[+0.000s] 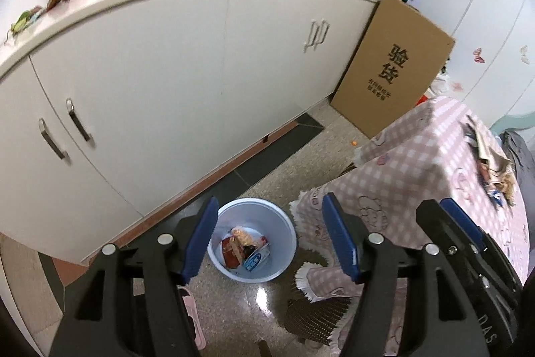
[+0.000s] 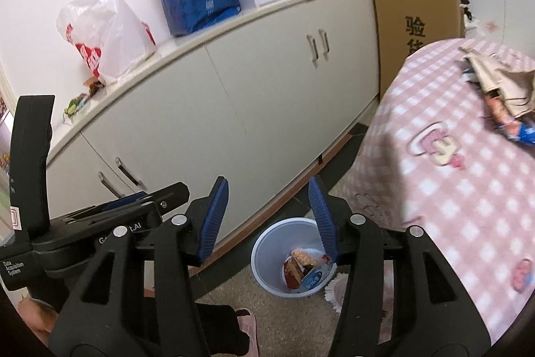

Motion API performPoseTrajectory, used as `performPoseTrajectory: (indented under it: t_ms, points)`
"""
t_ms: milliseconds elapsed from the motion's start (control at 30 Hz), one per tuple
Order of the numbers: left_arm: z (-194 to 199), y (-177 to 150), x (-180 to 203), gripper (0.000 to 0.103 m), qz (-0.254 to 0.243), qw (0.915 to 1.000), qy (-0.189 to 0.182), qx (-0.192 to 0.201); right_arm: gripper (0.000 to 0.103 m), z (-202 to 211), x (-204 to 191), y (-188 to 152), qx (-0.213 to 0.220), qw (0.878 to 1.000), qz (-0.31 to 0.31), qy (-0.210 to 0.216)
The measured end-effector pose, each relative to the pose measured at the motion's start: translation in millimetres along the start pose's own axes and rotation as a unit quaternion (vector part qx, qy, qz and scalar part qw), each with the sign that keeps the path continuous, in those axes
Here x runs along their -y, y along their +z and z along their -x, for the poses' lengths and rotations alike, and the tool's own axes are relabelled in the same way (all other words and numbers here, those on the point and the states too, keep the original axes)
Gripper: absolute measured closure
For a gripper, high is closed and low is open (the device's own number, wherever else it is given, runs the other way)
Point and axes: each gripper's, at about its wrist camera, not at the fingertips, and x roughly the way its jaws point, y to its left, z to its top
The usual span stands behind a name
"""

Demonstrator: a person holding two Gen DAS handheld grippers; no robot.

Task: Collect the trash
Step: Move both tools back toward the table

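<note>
Left wrist view: the left gripper [image 1: 269,240] stands spread with nothing between its 2 blue pads, high over 1 white bin [image 1: 252,240] on the floor beside the cabinet [image 1: 167,82]. Inside lie several wrappers [image 1: 245,251], overlapping, so their count is unclear. The right gripper [image 2: 267,219], also spread and empty, partly hides the bin's rim. More trash [image 2: 501,96] lies on the pink checked tablecloth [image 2: 434,189], partly cut off at the frame's edge.

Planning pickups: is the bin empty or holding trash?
Holding trash: wrappers lie at the bottom of the upright white bin.
</note>
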Motion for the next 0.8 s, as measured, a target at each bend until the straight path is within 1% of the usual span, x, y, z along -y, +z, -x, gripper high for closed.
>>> performPoseTrajectory:
  t_ms: [133,300,400,433,500,600,700,733,800]
  points:
    - [18,0,26,0.039,-0.022,0.9996,-0.009,0.017,0.051,30,13,3,0.023,1.0,-0.01,-0.008]
    - [35,-4,71,0.038,-0.057,0.9974,-0.032,0.029,0.049,68,41,7,0.049,0.998,-0.029,-0.032]
    - [40,-6,108,0.035,-0.083,0.9947,-0.051,0.034,0.049,92,70,8,0.066,0.995,-0.048,-0.057]
    - [42,-6,123,0.032,-0.091,0.9936,-0.055,0.039,0.049,101,83,8,0.072,0.994,-0.056,-0.067]
    - [42,-7,152,0.031,-0.103,0.9915,-0.066,0.044,0.048,116,107,8,0.082,0.99,-0.072,-0.088]
    - [39,-13,199,0.03,-0.132,0.9864,-0.09,0.039,0.048,133,141,6,0.087,0.985,-0.089,-0.116]
    - [31,-19,235,0.028,-0.154,0.9816,-0.109,0.028,0.047,147,177,2,0.089,0.98,-0.107,-0.14]
    - [26,-22,251,0.028,-0.162,0.9797,-0.115,0.022,0.047,150,187,1,0.089,0.978,-0.112,-0.149]
    - [17,-26,270,0.028,-0.171,0.9778,-0.119,0.015,0.046,155,207,0,0.085,0.975,-0.12,-0.164]
